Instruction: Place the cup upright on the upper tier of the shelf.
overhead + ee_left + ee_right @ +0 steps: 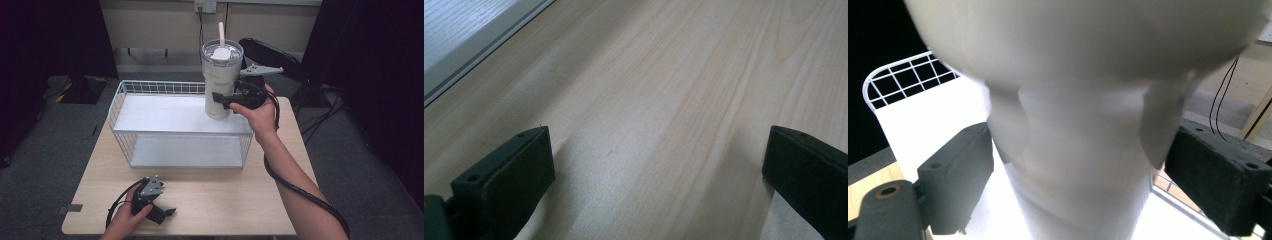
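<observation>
While the upright tumbler (221, 80) is clasped at mid-body by the right gripper (223, 99), it is held above the wire basket (125, 107); the left gripper (165, 214) is rested unclenched, well apart.

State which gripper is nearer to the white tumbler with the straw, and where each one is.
Right. The right gripper has its jaws around the tumbler over the wire basket. The left gripper lies far off on the table, near its front edge, jaws open.

Wide-spread black left gripper (659, 165) low over pale wooden tabletop (664, 75), white basket floor edge (469, 35) beyond it
</observation>
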### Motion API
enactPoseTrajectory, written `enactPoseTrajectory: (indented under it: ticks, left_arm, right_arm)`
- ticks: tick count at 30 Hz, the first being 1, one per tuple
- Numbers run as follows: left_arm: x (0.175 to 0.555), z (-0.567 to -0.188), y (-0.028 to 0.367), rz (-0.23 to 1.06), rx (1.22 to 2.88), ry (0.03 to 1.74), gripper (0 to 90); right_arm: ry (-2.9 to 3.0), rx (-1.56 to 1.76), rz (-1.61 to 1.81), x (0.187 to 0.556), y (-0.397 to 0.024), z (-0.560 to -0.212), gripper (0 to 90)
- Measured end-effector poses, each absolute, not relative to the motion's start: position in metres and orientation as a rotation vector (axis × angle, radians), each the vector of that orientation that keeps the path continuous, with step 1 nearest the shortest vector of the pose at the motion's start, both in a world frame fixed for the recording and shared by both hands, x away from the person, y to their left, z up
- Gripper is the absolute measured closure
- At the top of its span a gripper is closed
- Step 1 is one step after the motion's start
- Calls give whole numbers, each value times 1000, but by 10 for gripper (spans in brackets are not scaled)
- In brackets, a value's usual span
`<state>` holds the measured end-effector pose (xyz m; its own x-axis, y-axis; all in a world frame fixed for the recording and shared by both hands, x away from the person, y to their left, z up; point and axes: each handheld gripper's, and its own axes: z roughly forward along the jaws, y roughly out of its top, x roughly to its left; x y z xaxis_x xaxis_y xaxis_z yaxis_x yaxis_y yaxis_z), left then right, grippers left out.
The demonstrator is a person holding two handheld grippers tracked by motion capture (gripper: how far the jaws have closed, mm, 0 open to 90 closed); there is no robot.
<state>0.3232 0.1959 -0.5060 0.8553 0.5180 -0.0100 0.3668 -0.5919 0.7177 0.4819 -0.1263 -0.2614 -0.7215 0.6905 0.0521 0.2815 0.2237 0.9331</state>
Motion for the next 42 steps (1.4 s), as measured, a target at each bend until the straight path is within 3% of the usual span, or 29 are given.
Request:
enactPoseTrajectory:
  ticks: [42]
  left_arm:
    - [323, -506, 196, 258, 2263, 640, 0]
  right_arm:
    - [2243, 722, 1611, 405, -149, -267, 129]
